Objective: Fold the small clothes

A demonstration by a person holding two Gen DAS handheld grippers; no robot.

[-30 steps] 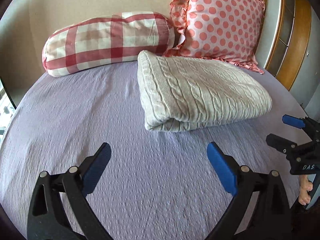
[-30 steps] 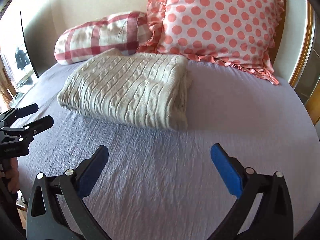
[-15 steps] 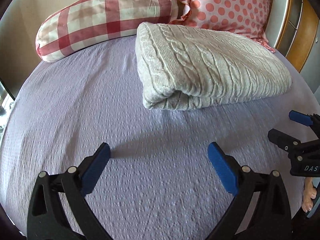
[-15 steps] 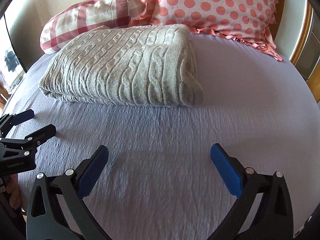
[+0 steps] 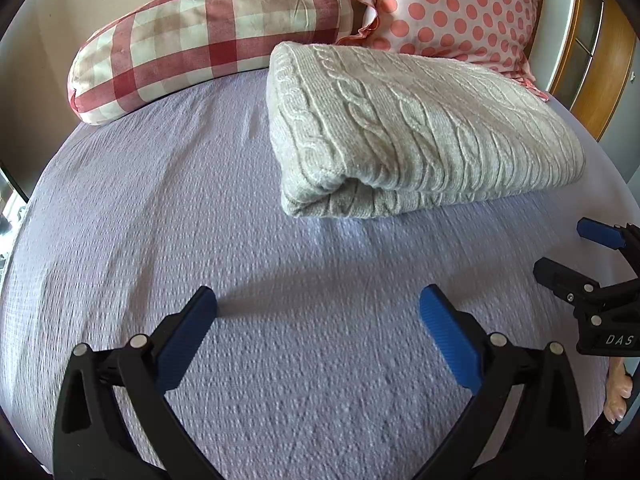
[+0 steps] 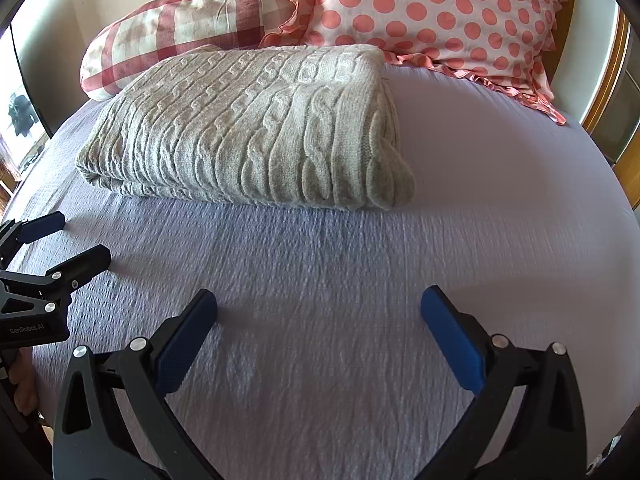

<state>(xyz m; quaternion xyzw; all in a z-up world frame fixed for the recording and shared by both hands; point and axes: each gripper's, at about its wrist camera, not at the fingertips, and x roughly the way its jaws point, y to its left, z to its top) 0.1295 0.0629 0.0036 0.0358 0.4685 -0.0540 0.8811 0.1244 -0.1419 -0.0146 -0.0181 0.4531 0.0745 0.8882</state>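
A cream cable-knit sweater (image 5: 420, 128) lies folded in a thick rectangle on the lilac bed sheet (image 5: 160, 220), in front of the pillows; it also shows in the right wrist view (image 6: 256, 128). My left gripper (image 5: 318, 310) is open and empty, low over the sheet a short way in front of the sweater's left folded end. My right gripper (image 6: 319, 308) is open and empty, in front of the sweater's right end. Each gripper shows at the edge of the other's view, the right one (image 5: 576, 252) and the left one (image 6: 60, 240).
A red-and-white checked bolster pillow (image 5: 208, 36) and a pink polka-dot pillow (image 5: 452, 4) lean against the wall behind the sweater. A wooden frame (image 5: 604, 64) stands at the right. Bare sheet lies in front of the sweater and to its sides.
Both grippers have moved forward and lower toward the sweater, which now looms larger in both views. Both stay open. The sweater has not moved.
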